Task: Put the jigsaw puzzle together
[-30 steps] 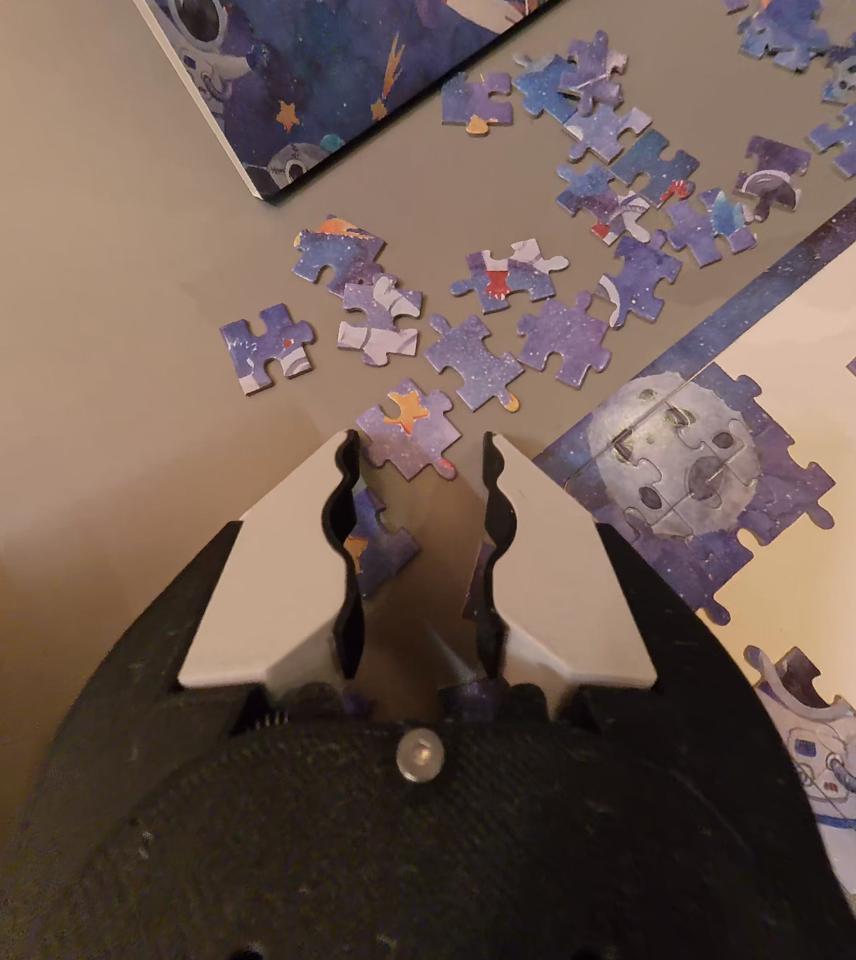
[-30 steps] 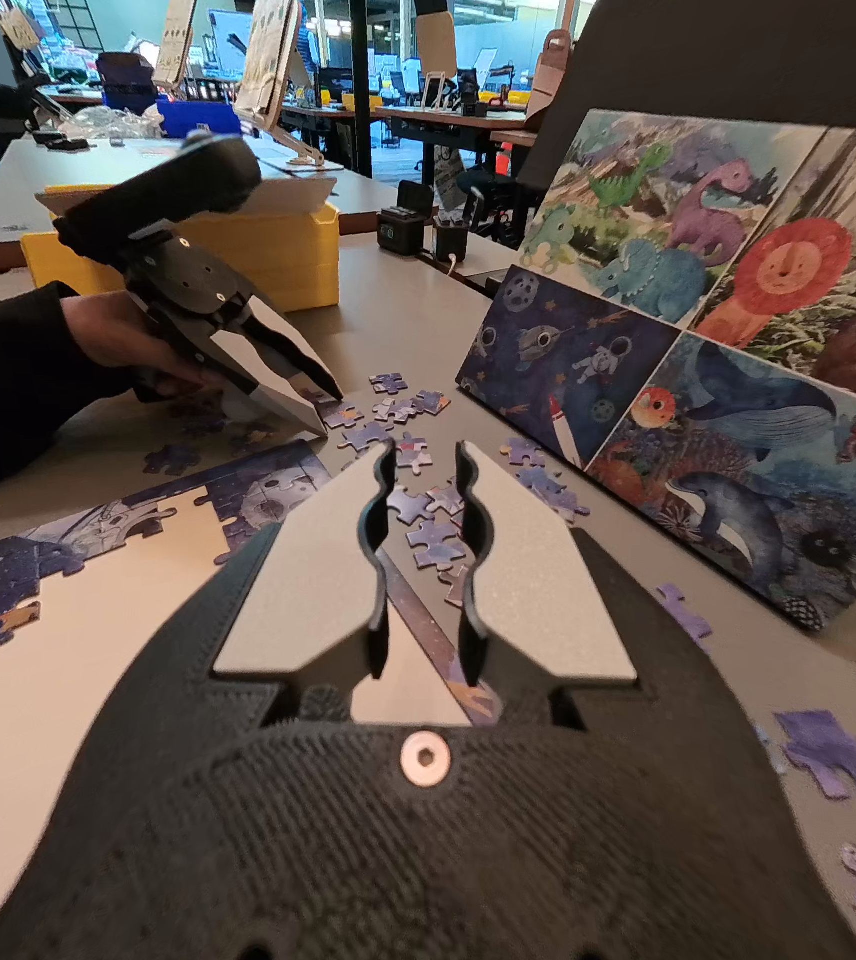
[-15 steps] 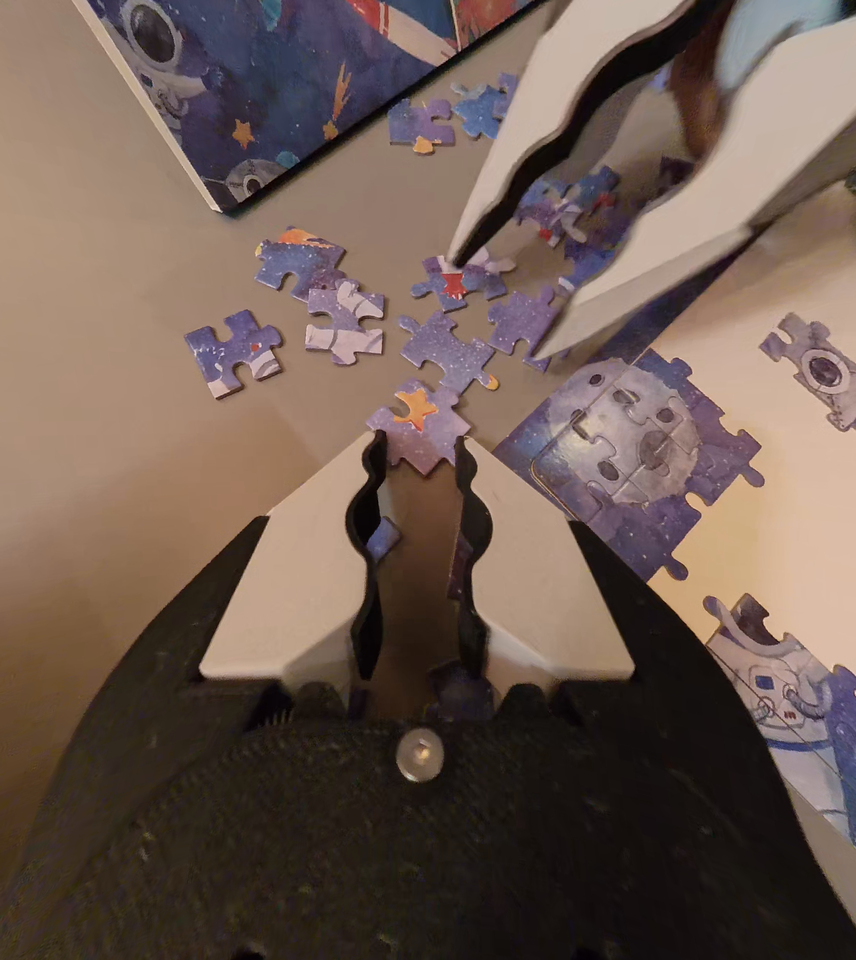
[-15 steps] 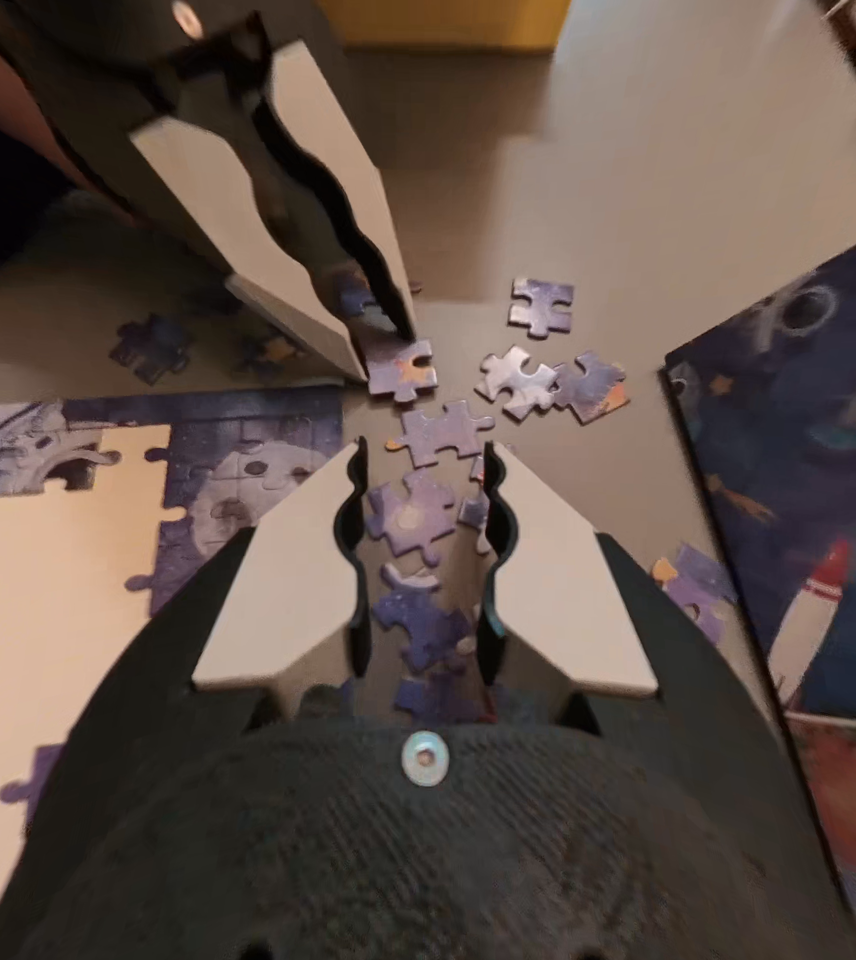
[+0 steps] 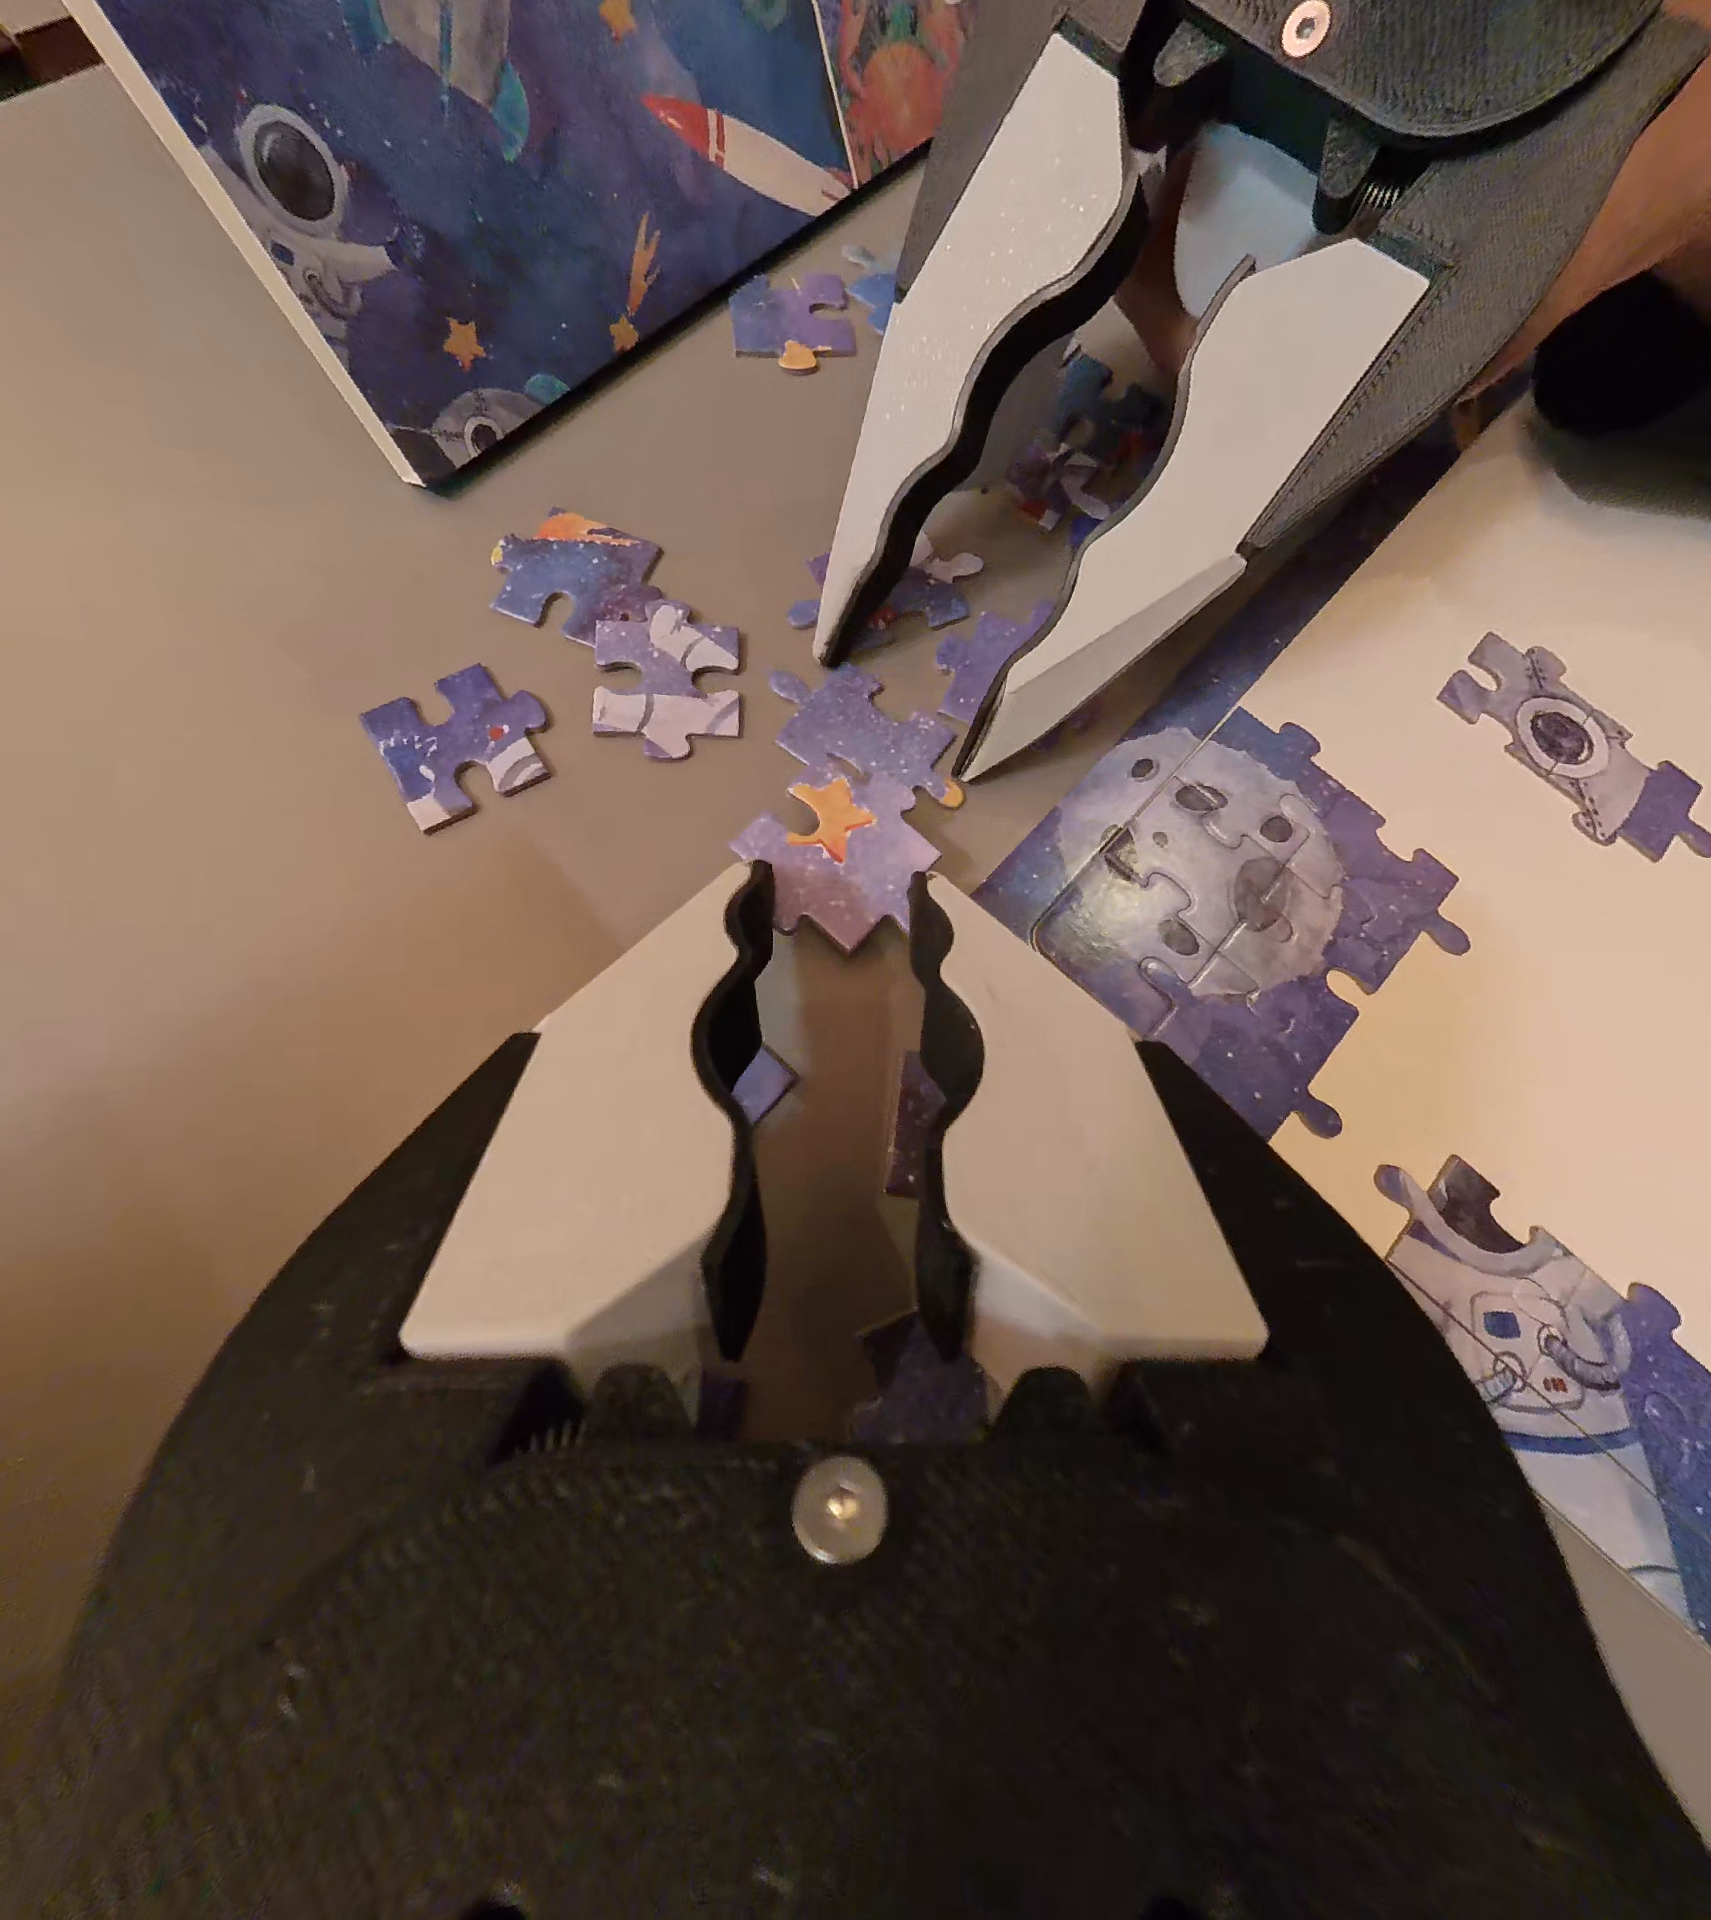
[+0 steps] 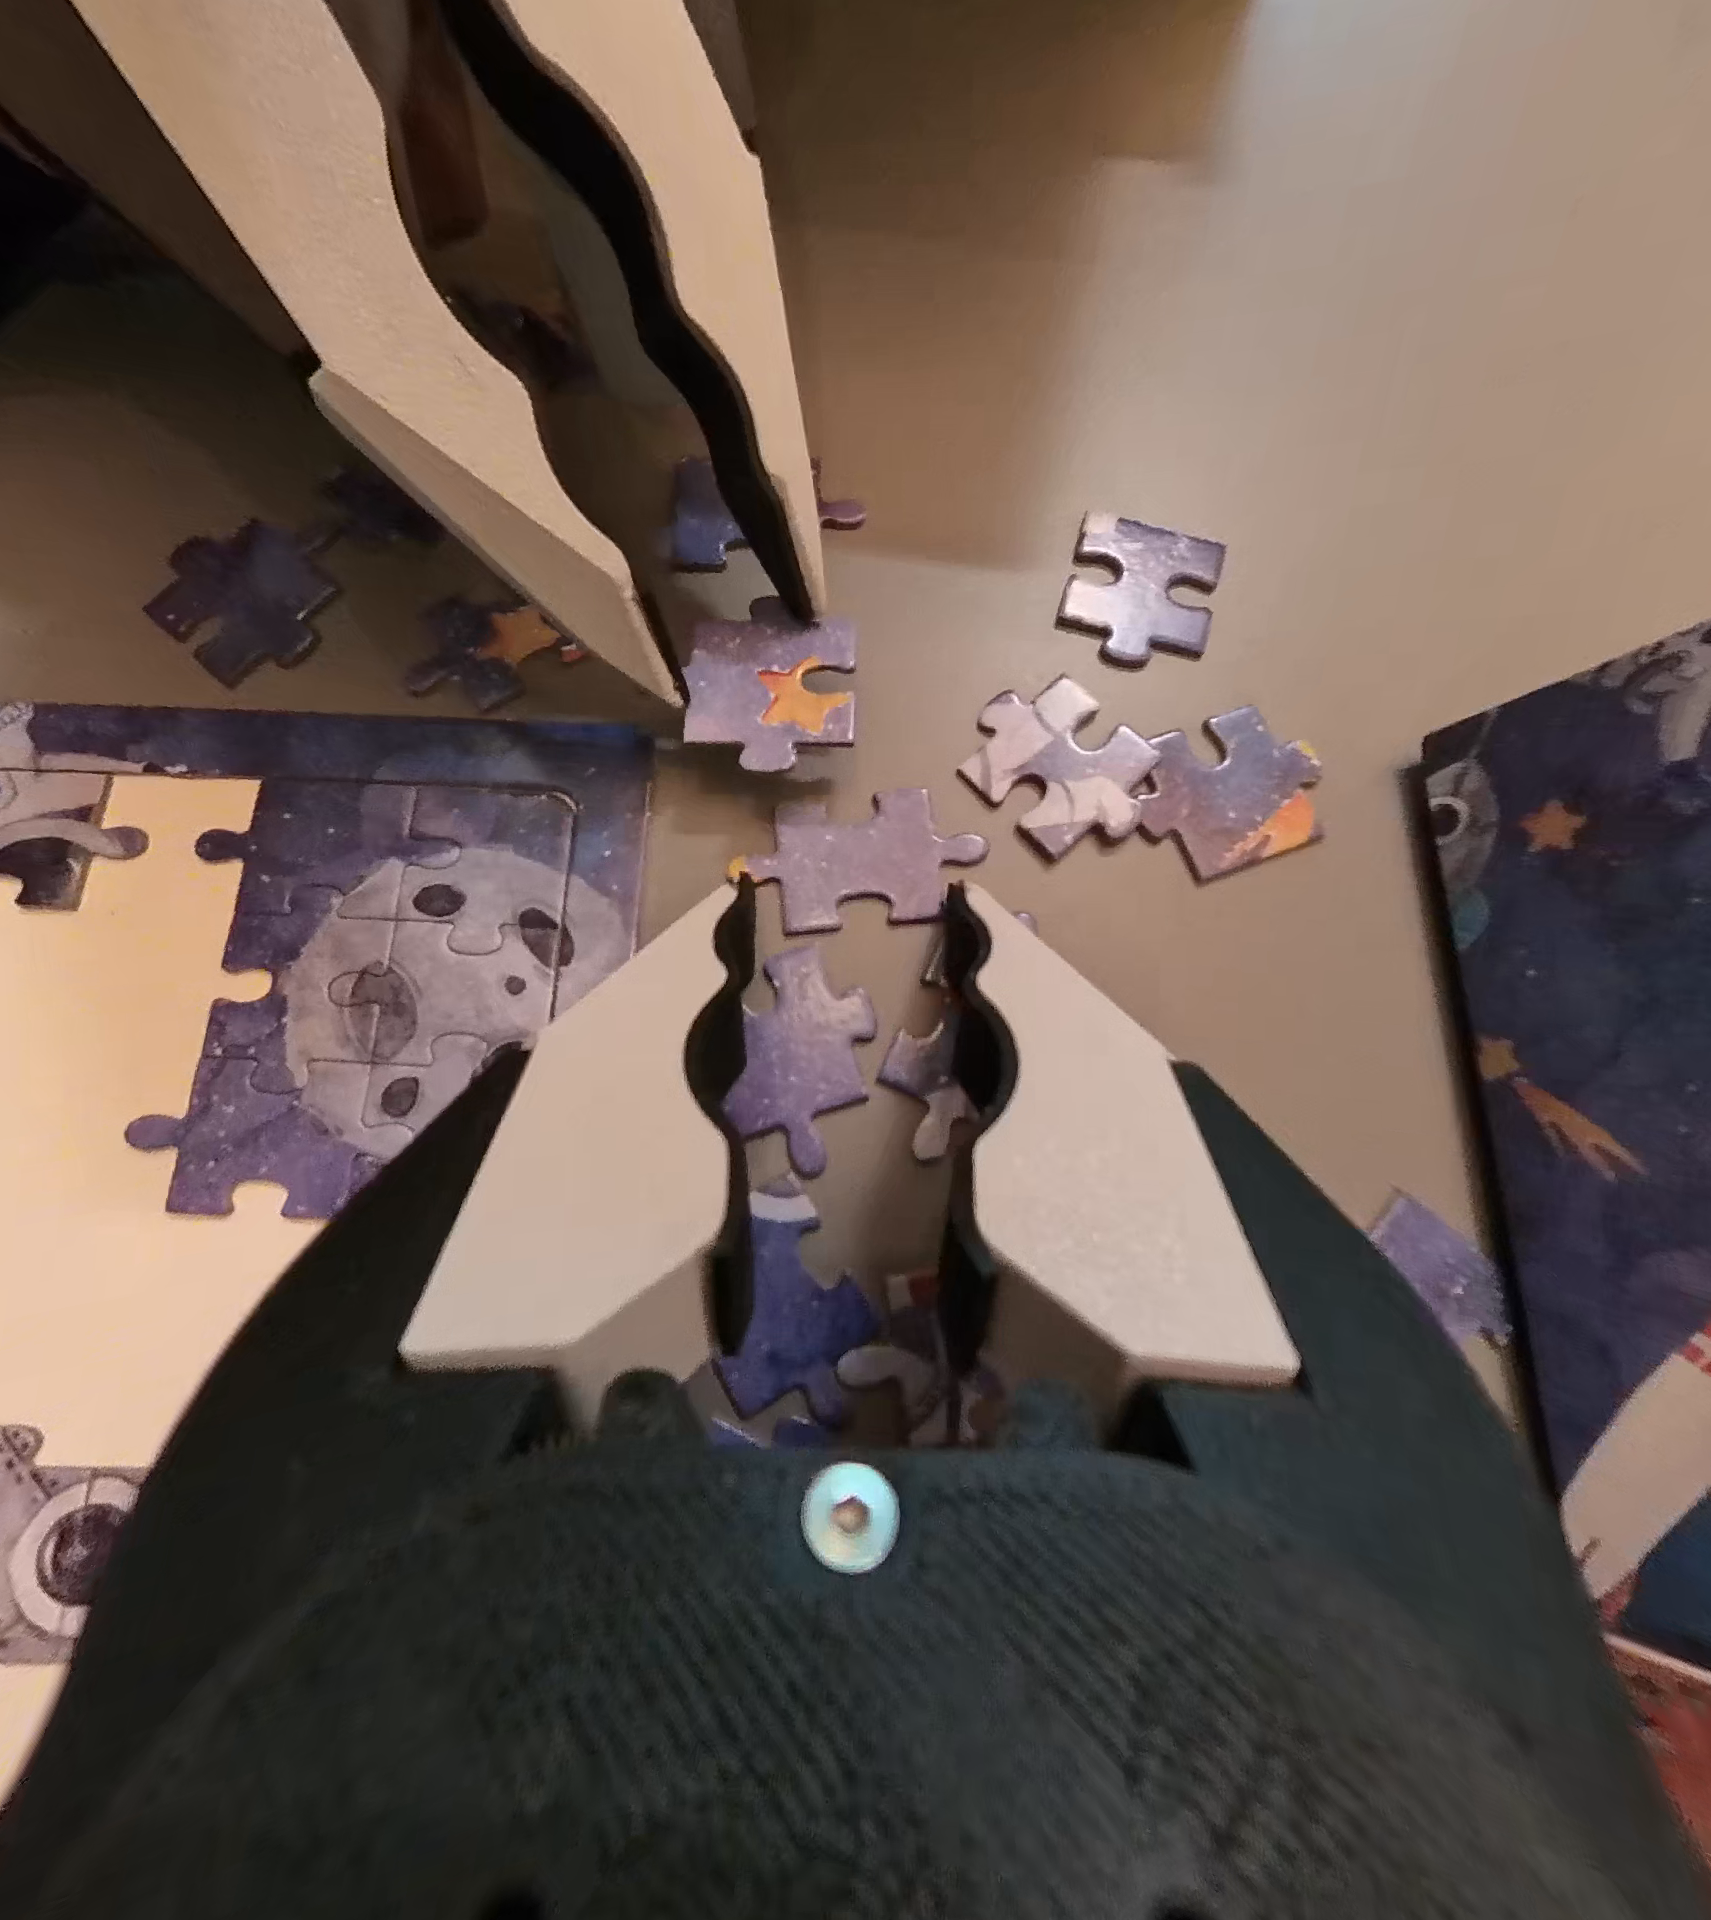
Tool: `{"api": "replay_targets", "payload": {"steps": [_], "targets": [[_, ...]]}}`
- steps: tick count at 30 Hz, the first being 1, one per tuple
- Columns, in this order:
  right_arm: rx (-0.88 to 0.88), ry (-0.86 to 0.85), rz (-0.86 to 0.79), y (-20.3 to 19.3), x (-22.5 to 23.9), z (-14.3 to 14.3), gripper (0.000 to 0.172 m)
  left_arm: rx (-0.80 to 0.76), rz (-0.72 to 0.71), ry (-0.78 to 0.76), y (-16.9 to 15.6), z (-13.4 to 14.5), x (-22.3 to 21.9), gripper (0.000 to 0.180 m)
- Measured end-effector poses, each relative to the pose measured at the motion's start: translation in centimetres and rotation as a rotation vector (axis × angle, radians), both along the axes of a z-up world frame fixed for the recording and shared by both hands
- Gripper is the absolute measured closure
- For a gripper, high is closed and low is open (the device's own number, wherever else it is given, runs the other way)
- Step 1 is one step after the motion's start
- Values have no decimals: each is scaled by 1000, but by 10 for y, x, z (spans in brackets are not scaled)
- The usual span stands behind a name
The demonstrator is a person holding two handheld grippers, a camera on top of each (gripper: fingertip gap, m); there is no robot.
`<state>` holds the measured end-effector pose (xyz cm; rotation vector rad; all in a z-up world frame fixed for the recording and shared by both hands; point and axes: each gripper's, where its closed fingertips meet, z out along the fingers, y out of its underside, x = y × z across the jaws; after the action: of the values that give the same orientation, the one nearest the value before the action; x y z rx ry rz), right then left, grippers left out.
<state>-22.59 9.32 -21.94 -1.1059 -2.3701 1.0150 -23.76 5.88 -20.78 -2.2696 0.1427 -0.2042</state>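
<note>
On grey table (image 5: 155,831), scattered puzzle pieces (image 5: 669,681)

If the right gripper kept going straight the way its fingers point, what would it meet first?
The right gripper would first meet the plain purple puzzle piece lying flat at its fingertips. Beyond that sits the orange-star piece gripped by the left gripper. Depth is hard to judge.

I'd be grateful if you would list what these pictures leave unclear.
- Left view: pieces under the left tongs, mostly hidden by its fingers.
- Right view: whether the right tongs pinch the plain piece; blurred.
- Both views: picture box, cut off by edges.
</note>
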Motion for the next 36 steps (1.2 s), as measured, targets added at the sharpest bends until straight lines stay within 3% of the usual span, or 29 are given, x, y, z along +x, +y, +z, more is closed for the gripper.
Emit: {"api": "replay_targets", "payload": {"steps": [7,8,9,27,36], "targets": [[19,-27,67,-2,1,0,138,21,-11,-7,0,4,2,158],[22,-29,71,-2,1,0,138,23,-10,-2,0,4,1,175],[22,-30,71,-2,1,0,138,26,-11,6,-1,4,0,176],[-5,-8,36,3,-2,5,143,-12,10,39,-2,-4,-5,149],[-68,50,-113,10,-18,22,143,-67,24,77,-1,-14,-7,146]]}}
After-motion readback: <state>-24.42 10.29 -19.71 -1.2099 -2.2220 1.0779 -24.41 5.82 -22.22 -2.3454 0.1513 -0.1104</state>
